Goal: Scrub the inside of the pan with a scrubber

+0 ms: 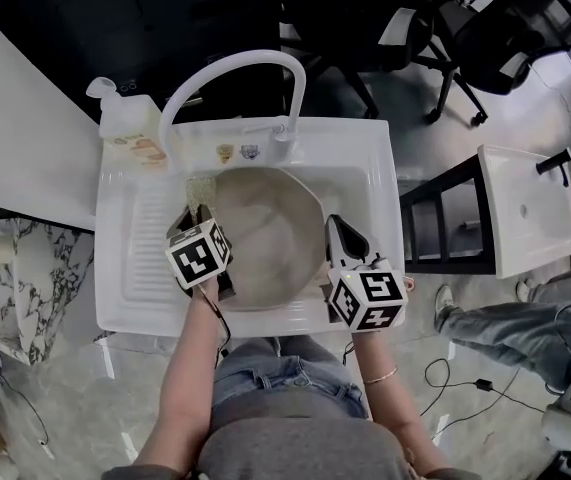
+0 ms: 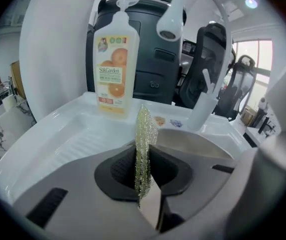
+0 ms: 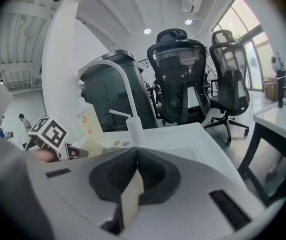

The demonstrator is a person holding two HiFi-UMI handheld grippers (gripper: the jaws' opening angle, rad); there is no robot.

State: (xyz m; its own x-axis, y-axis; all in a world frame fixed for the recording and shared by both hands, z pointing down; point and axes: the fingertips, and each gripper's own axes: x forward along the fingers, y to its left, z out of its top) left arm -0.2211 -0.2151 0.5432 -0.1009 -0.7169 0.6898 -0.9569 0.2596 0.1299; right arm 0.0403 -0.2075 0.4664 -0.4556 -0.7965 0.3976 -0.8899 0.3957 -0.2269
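A round beige pan [image 1: 265, 233] lies in the basin of the white sink [image 1: 365, 158]. My left gripper [image 1: 198, 218] hangs over the pan's left rim, shut on a thin yellow-green mesh scrubber [image 1: 200, 190]. The left gripper view shows that scrubber [image 2: 145, 134] standing upright out of the gripper [image 2: 144, 176], with the pan's rim [image 2: 193, 141] just beyond. By the pan's right rim my right gripper [image 1: 340, 233] is shut. In its own view the right gripper [image 3: 135, 184] shows nothing between its jaws, and the pan is hidden below it.
A soap bottle with orange print [image 1: 125, 118] stands at the sink's back left corner, beside the ribbed draining board [image 1: 150, 238]. The white arched faucet [image 1: 235, 68] reaches over the basin. Office chairs [image 1: 485, 38] stand behind. A white table [image 1: 525, 208] and a person's legs [image 1: 495, 318] are at right.
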